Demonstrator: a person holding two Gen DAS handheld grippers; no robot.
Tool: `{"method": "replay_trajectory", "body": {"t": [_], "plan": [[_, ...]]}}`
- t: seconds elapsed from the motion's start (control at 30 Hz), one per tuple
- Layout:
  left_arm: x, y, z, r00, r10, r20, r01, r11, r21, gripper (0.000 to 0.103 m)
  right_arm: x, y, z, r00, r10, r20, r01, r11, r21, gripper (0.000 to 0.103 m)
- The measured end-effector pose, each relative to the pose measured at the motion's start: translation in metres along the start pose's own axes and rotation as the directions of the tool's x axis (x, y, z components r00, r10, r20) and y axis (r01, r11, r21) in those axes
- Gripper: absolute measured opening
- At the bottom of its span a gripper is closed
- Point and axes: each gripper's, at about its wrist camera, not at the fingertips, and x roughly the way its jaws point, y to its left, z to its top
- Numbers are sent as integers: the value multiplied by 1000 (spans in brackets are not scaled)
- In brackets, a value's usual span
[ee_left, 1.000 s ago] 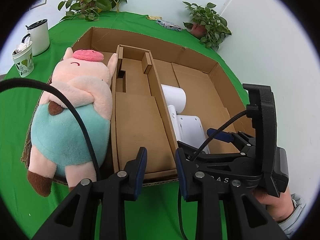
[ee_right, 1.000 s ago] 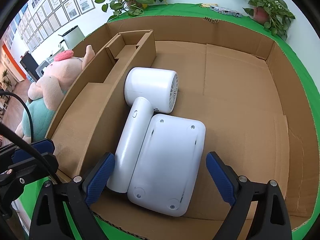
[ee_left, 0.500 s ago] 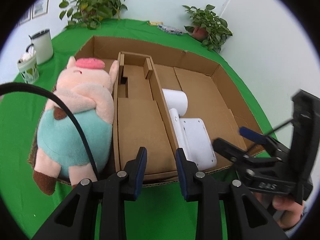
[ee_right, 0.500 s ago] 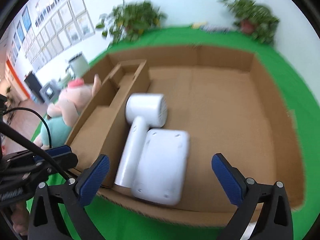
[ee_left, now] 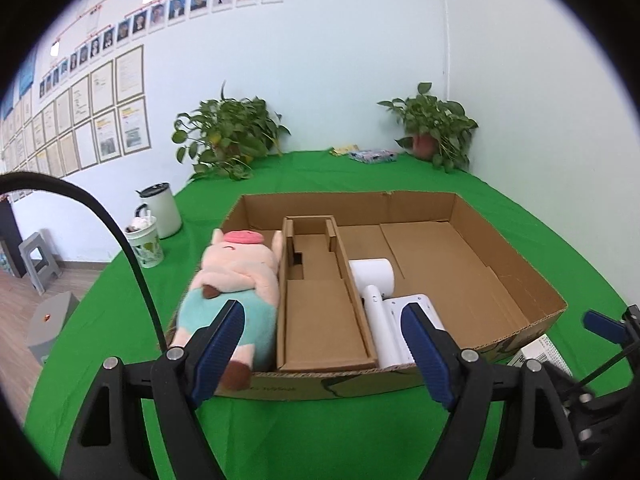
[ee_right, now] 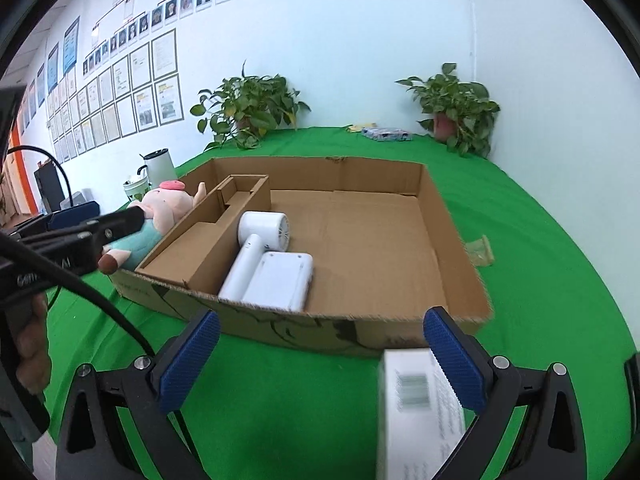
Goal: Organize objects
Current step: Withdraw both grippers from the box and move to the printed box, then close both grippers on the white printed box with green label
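A shallow cardboard box (ee_left: pixel 520 280) lies on the green cloth. In its left bay lies a plush pig (ee_left: pixel 236 276) in a teal shirt. Right of the cardboard divider rest a white hair dryer (ee_left: pixel 372 276) and a flat white case (ee_left: pixel 416 308), side by side. My left gripper (ee_left: pixel 320 344) hovers in front of the box, jaws opening, nothing between them. My right gripper (ee_right: pixel 320 356) is open wide before the box's front wall. A small white carton with a barcode (ee_right: pixel 416 408) lies on the cloth beneath its right finger (ee_right: pixel 452 356), untouched.
Two potted plants (ee_left: pixel 228 136) (ee_left: pixel 436 132) stand at the back by the wall. A white jug (ee_left: pixel 160 208) and a cup (ee_left: pixel 146 242) sit left of the box. A tissue pack (ee_left: pixel 372 156) lies far back, a small yellowish packet (ee_right: pixel 480 250) right of the box.
Both grippers have drawn back and risen away from the box. The left jaws have spread from nearly shut to wide. The white carton has come into view under the right gripper.
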Motion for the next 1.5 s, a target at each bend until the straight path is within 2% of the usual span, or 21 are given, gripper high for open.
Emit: {"method": "replay_trajectory", "body": {"t": [0.07,0.2,0.27,0.43,0.5,0.57,0.63,0.73,0.8,0.83,0.87,0.9,0.93,1.0,1.1,1.13,1.23,1.33,1.4,1.5], "plan": [[-7,1,-7,1000,3,-4,-3,1000,5,80,-14,-17,-15,1000,-15,-13,16,1000,19,103],[-12,-7,-28,997,-36,-74,39,999,28,80,-32,-63,-56,992,-86,-97,92,994,64,103],[-10,-13,-38,993,-56,-104,59,998,20,80,-37,-84,-76,985,-86,-149,102,989,106,103],[-3,-35,-63,977,-121,-174,121,993,-11,80,-43,-81,-104,979,-22,-201,33,998,52,102],[-2,-41,-68,971,-141,-191,142,990,-9,80,-42,-75,-111,976,-40,-212,49,998,36,102],[-3,-42,-70,965,-169,-201,171,985,-4,80,-39,-74,-115,971,-65,-228,72,997,22,93],[-6,-37,-68,963,-183,-198,183,983,-16,80,-35,-74,-118,964,-72,-257,78,997,16,59],[-8,-24,-65,955,-227,-193,215,973,-79,80,-30,-66,-122,965,-64,-256,68,998,10,59],[-7,-15,-64,939,-277,-204,254,958,-133,79,-33,-58,-120,969,14,-248,-3,999,47,59],[-6,-12,-64,927,-306,-216,276,948,-156,79,-37,-53,-120,969,51,-240,-38,998,58,60],[-3,-10,-65,908,-345,-239,308,934,-182,79,-40,-44,-119,969,81,-232,-70,996,55,62],[3,-9,-67,878,-396,-270,346,914,-214,79,-43,-35,-118,969,100,-225,-93,995,39,67],[8,-9,-69,849,-438,-295,375,894,-245,79,-44,-26,-119,967,115,-228,-113,993,19,84],[19,-13,-75,789,-514,-336,427,853,-301,79,-45,-14,-122,964,140,-225,-145,989,-5,101],[32,-26,-82,718,-590,-369,491,806,-331,77,-39,-5,-127,957,157,-243,-164,986,-11,101],[37,-30,-84,702,-603,-379,500,796,-340,77,-39,-3,-127,956,156,-247,-164,986,-9,101],[50,-45,-88,638,-656,-403,541,754,-372,77,-40,3,-130,957,136,-255,-147,989,-24,101],[56,-59,-93,592,-697,-405,568,717,-404,74,-37,8,-129,960,107,-258,-122,992,-45,101],[58,-66,-98,567,-711,-417,576,703,-416,70,-35,13,-129,962,98,-257,-117,992,-57,98],[57,-72,-105,561,-708,-428,575,706,-413,70,-34,17,-131,960,86,-268,-108,992,-71,84]]}}
